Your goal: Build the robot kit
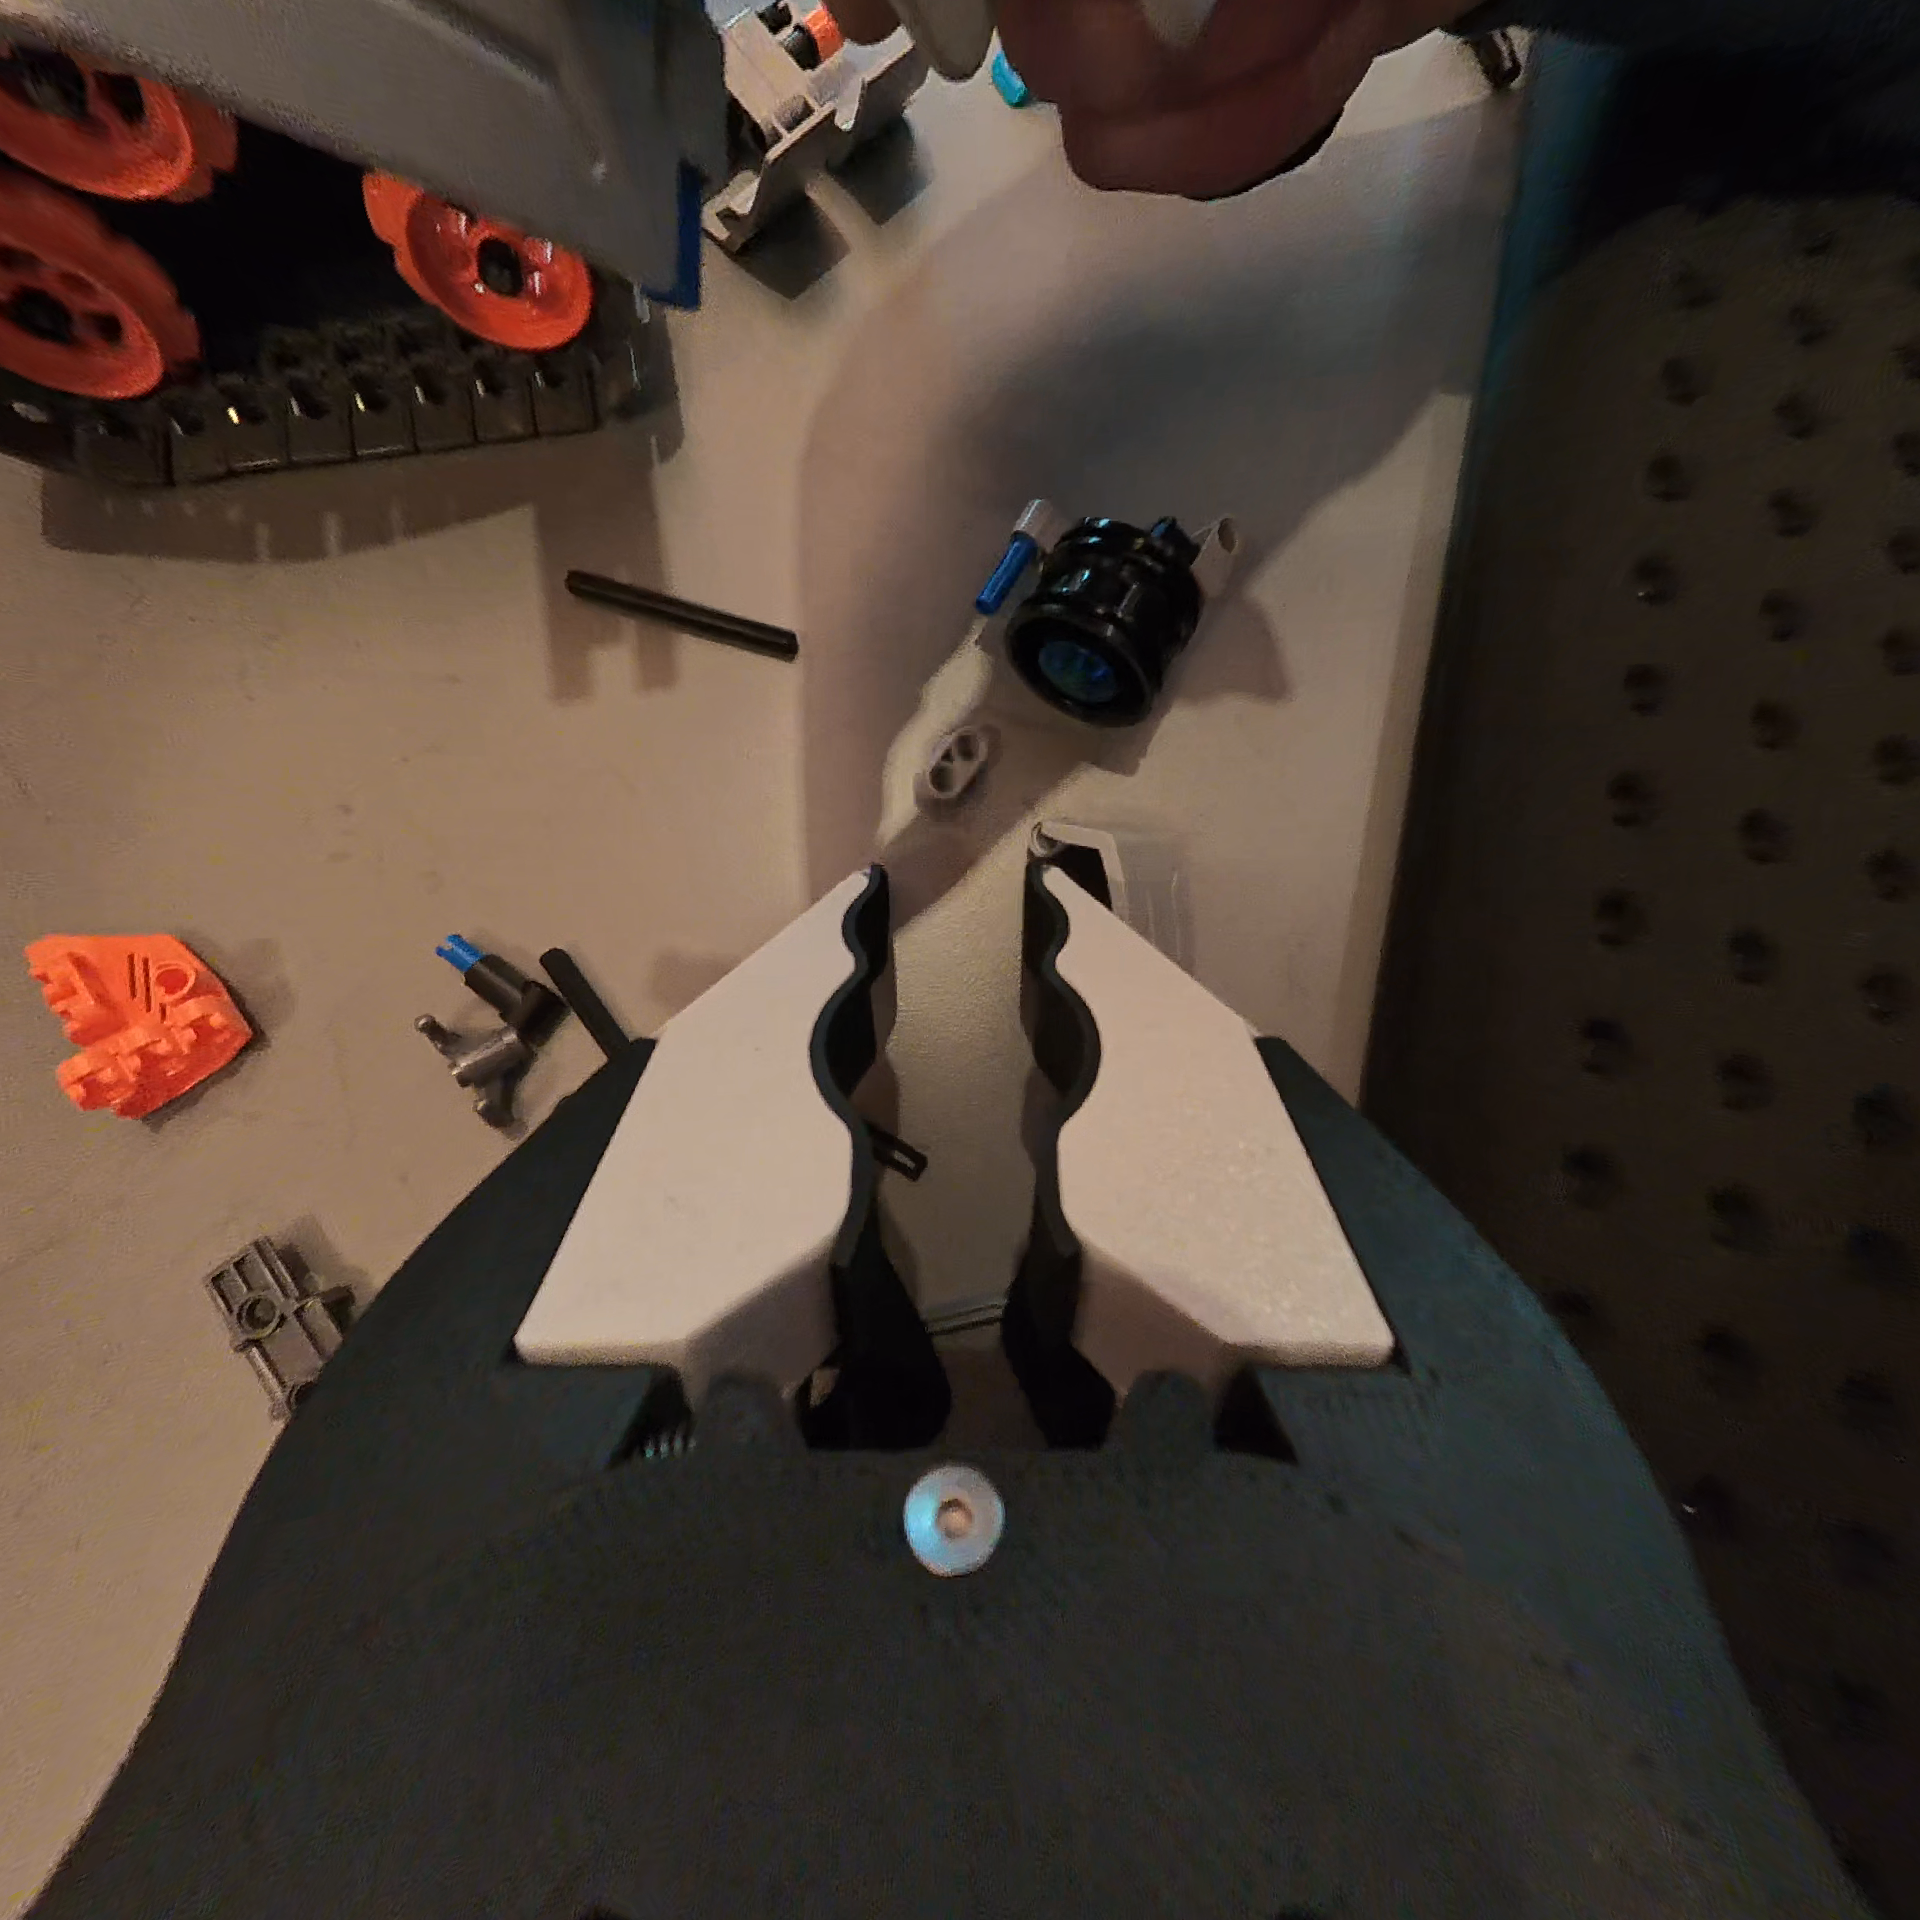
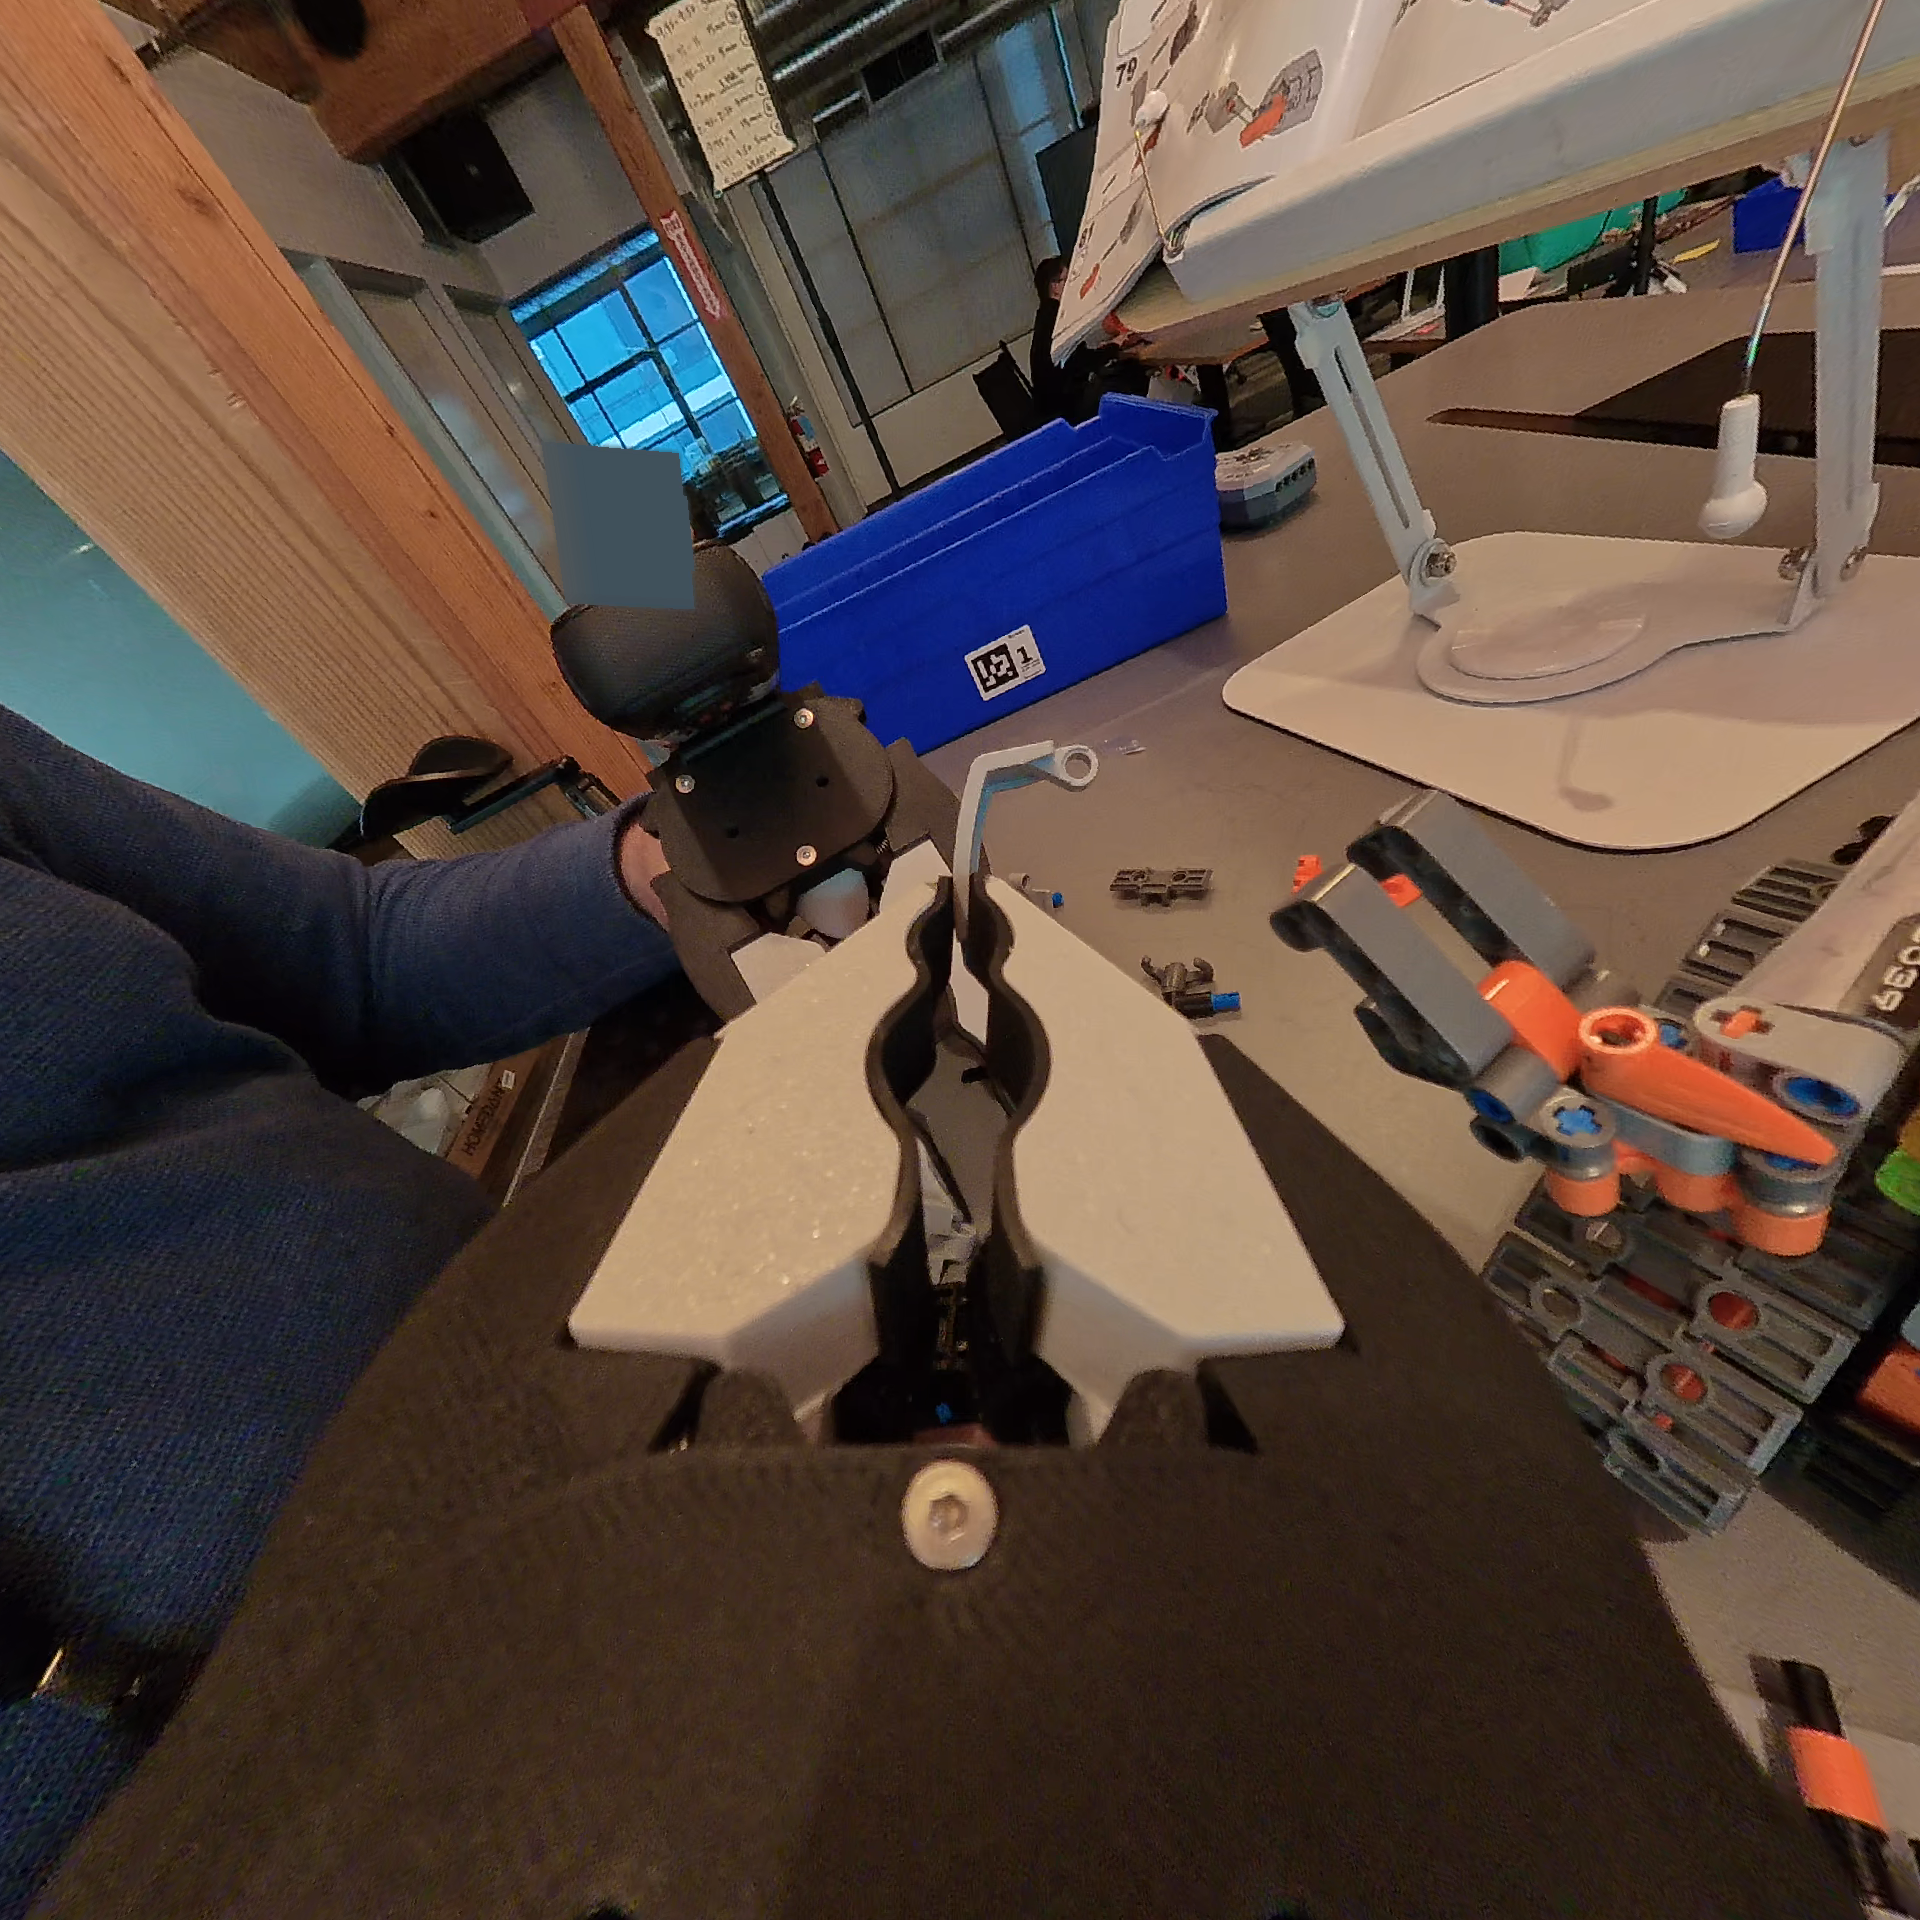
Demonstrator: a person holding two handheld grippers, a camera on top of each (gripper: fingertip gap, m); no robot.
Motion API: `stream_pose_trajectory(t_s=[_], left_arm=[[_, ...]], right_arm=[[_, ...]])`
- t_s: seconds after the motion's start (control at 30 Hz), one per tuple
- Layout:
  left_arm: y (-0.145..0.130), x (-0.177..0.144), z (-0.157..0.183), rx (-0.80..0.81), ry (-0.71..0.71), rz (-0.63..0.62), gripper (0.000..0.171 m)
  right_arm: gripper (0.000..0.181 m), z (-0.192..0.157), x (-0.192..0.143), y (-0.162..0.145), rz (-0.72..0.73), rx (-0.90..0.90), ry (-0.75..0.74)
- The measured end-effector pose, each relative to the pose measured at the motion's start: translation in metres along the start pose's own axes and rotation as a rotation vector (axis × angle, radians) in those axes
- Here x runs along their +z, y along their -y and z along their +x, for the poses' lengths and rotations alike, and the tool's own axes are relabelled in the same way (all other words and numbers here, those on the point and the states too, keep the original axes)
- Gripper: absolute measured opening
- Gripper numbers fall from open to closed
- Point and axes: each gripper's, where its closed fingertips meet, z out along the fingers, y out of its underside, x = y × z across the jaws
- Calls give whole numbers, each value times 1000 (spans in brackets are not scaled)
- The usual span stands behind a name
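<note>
The left hand-held gripper (image 1: 956, 883) pointed steeply down at the pale tabletop (image 1: 312, 790), its jaws parted with bare surface showing in the gap and nothing between them. Just ahead of its tips lay a small grey two-hole link (image 1: 958, 761), and beyond that a black wheel hub (image 1: 1107, 623) with a blue pin (image 1: 1006, 569) beside it. The tabletop's right edge ran close alongside that gripper, bordered by a dark perforated panel (image 1: 1714, 831), so there was little room on that side. To the left the surface was more open, scattered with a black axle (image 1: 681, 615), an orange bracket (image 1: 140, 1023), a grey connector (image 1: 275, 1311) and a small cluster of pin pieces (image 1: 499, 1023).

The right hand-held gripper (image 2: 966, 904) was raised and held nearly level, clenched on a thin light-grey bent beam (image 2: 987, 821) that stood up out of its tips, its ringed end turned right. A blue sleeve (image 2: 364, 935) reached in from the left, holding the other gripper just beyond and to the left of those tips. A tracked model (image 2: 1683, 1143) with orange parts crowded the right side. Farther back stood a blue bin (image 2: 997, 561) and a white book stand (image 2: 1558, 665) with an open booklet (image 2: 1247, 114), leaving a clear strip of tabletop between them and the gripper.
</note>
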Motion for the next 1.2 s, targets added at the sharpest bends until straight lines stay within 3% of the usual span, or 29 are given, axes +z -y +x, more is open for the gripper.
stream_pose_trajectory(t_s=[0.37, 0.6, 0.77, 0.87, 1.07, 1.2], left_arm=[[15, 4, 1, 48, -23, -5, 23], [17, 15, 3, 20, -18, -18, 23], [24, -15, -21, -55, 26, 95, 33], [37, -32, -26, 12, 38, 156, 42], [35, -18, -21, 78, -64, 99, 33], [40, -21, -23, 34, -120, 167, 30]], right_arm=[[0, 4, -6, -3, -16, 8, -23], [0, 12, -7, -34, -172, 57, -46], [0, 9, 0, -51, -270, 72, -32], [0, 12, 1, -58, -326, 55, -52], [0, 5, 8, -73, -451, -8, -26], [0, 8, 6, -68, -435, -31, -34]])
